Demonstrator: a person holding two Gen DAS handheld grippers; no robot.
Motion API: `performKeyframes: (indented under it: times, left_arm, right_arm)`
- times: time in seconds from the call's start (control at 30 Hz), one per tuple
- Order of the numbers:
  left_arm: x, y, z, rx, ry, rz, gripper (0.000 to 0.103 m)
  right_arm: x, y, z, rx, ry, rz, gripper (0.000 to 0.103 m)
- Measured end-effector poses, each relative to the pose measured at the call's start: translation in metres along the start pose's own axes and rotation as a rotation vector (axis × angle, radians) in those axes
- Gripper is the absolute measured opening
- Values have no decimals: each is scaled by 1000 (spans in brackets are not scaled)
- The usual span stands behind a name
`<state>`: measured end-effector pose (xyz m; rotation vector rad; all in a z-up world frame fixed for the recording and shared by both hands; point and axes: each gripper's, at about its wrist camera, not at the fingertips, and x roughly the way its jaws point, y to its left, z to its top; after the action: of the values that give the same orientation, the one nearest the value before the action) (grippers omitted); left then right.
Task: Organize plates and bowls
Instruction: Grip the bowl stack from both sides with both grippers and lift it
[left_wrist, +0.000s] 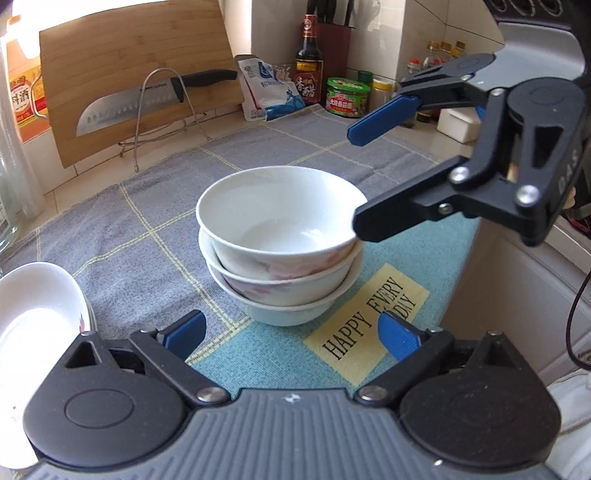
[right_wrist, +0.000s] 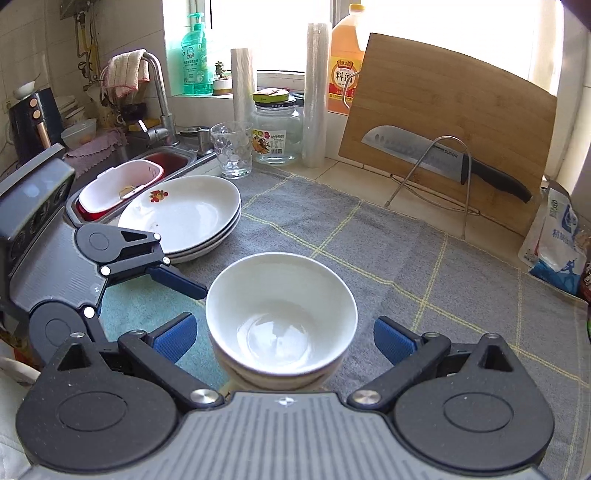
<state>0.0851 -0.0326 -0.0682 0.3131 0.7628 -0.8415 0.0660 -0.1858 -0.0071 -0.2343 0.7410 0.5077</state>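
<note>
We are seeing the bowls sitting stacked and the plates piled beside them. Both claws, left and right, are hanging open, holding nothing. We think little is left.

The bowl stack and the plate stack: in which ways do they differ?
The bowl stack is deep and tall; the plate stack is shallow and wide. The bowls sit between the open right gripper fingers; the plates lie nearer the sink. Both are white, three high.

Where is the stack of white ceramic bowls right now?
The stack of white ceramic bowls sits mid-frame in both wrist views on the grey checked cloth, right of the stacked white plates, in front of the bamboo cutting board.
</note>
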Motion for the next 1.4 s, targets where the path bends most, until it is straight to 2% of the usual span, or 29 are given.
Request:
performKeyframes:
  times: [0.17,0.33,0.5,0.83,1.13,1.23,1.4]
  left_arm:
    - [20,4,-5,39,47,-29,99]
    - [35,7,-6,55,93,-32,99]
    - [46,7,-6,73,123,-6,103]
    - [42,7,-14,77,57,-1,103]
    - [43,9,-12,74,55,-2,103]
    - [44,9,-8,73,80,10,103]
    - [37,9,-5,173,66,-6,100]
  right_arm:
    - [0,8,-29,-13,74,-75,103]
    - [20,0,-52,-16,147,-93,103]
    - [42,-10,-63,-3,172,-37,103]
    - [73,-24,-65,-85,211,58,103]
    - [82,-33,-58,-169,196,130,103]
    - [84,-35,-54,-188,194,145,103]
    - [83,-33,-42,-271,166,175,103]
